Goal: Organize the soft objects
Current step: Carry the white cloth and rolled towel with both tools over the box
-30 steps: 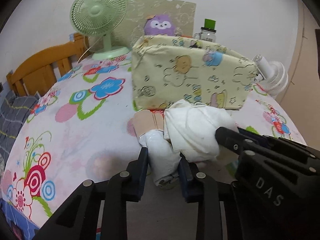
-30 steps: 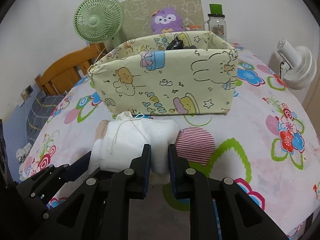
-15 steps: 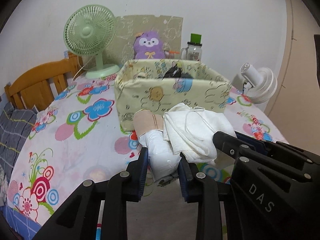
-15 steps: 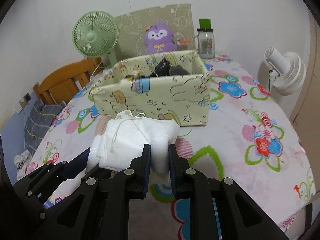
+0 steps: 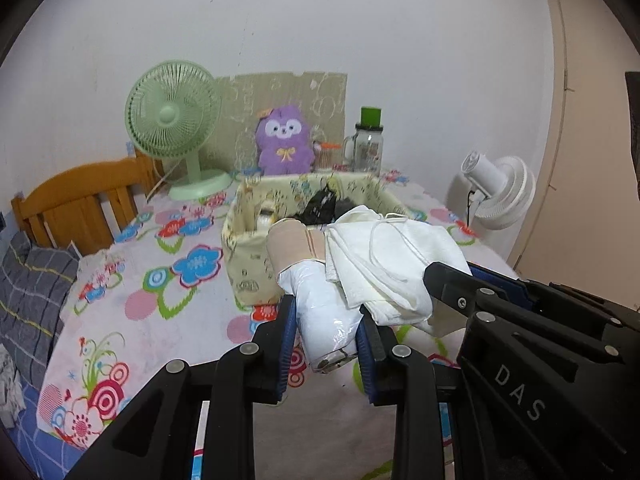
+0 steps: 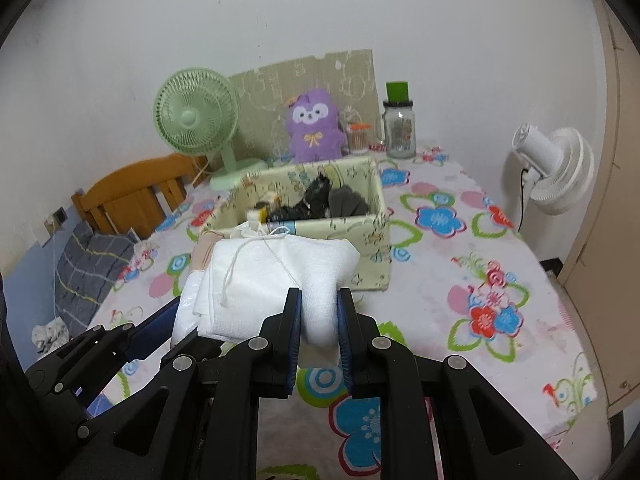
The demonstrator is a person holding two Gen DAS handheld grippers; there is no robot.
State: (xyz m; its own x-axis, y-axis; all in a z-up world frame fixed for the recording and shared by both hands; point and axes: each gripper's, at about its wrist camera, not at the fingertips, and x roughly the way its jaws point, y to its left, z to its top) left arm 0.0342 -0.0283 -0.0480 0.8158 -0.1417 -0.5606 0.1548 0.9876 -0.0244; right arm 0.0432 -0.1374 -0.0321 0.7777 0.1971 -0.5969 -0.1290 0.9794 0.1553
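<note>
Reading "DAS" on right gripper (image 5: 436, 280), clamping white cloth (image 5: 396, 252)

White cloth (image 6: 276, 276), flowered tablecloth (image 6: 460, 264)

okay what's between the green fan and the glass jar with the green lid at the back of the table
A purple plush toy sits between the green fan and the glass jar, with a small container just left of the jar. The right wrist view shows it best.
</note>
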